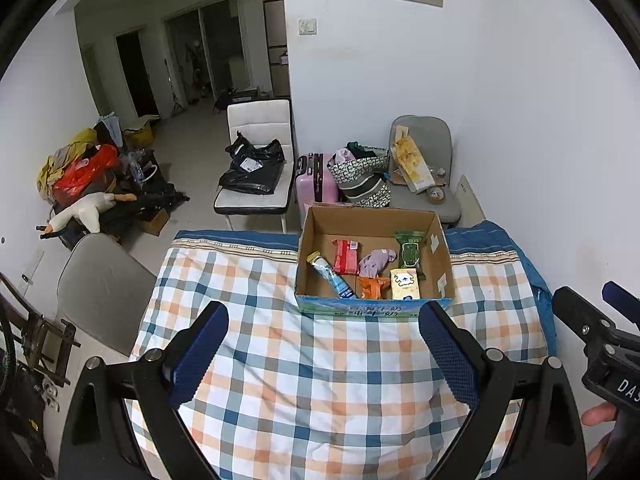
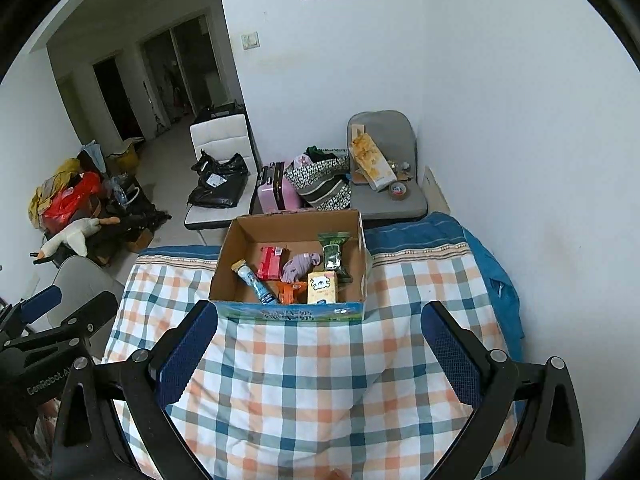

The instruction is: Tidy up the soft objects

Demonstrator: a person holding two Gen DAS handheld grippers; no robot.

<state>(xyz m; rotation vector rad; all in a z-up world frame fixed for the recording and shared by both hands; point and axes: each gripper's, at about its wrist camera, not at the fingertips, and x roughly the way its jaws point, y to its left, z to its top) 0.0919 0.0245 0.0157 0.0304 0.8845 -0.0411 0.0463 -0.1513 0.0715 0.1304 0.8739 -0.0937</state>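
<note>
Cardboard box w/ 6 soft items; both hand-held grippers spread apart, empty.

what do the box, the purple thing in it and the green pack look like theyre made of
Box: brown corrugated cardboard, matte inside, with a printed blue-green front panel and folded flaps.
Purple thing: soft fabric, perhaps knit, going by its bunched, rumpled, dull look; what it is cannot be told.
Green pack: thin plastic film, slightly glossy, with a crimped sealed top edge, probably a soft wipes or tissue pack.

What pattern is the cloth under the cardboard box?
The cloth has an orange, blue and grey check on white, clearest in the right wrist view.
</note>
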